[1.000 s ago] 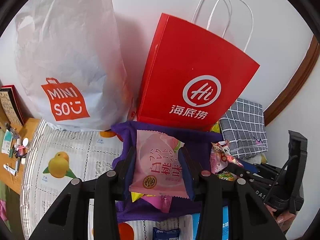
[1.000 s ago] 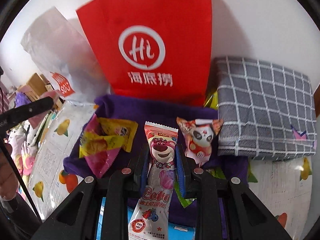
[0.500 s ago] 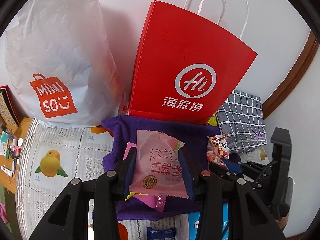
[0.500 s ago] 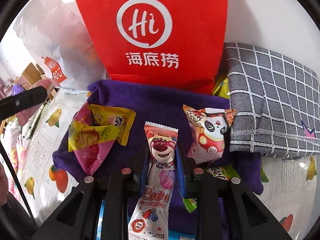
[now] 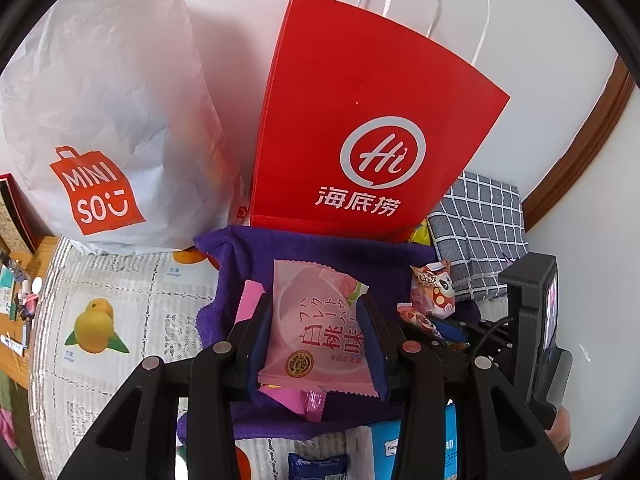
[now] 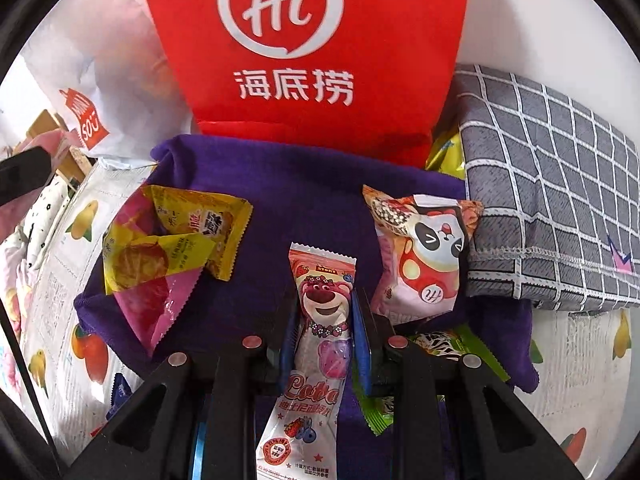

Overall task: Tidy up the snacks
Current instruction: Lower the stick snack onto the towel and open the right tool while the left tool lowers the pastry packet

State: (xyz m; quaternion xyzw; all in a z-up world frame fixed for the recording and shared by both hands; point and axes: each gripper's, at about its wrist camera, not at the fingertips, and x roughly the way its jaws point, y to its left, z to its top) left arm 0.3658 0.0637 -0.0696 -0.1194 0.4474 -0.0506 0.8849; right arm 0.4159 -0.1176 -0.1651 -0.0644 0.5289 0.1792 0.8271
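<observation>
My left gripper [image 5: 316, 320] is shut on a pink peach-flavour snack packet [image 5: 318, 334] and holds it above the purple cloth [image 5: 320, 250]. My right gripper [image 6: 323, 320] is shut on a long Lotso bear candy packet [image 6: 320, 336] over the same purple cloth [image 6: 304, 184]. On the cloth lie yellow and pink packets [image 6: 168, 248] at the left, a panda packet [image 6: 424, 264] at the right and a green packet [image 6: 452, 344] under my right fingers. A red paper bag [image 5: 360, 128] stands behind the cloth. It also fills the top of the right wrist view [image 6: 312, 48].
A white MINISO bag [image 5: 108, 112] stands left of the red bag. A grey checked fabric box [image 6: 552, 196] sits to the right of the cloth. A fruit-print table cover [image 5: 108, 304] lies underneath. The right gripper's body [image 5: 532, 332] shows at the right of the left wrist view.
Both grippers have moved forward toward the red bag with their packets still held. The red bag looms larger in both views.
</observation>
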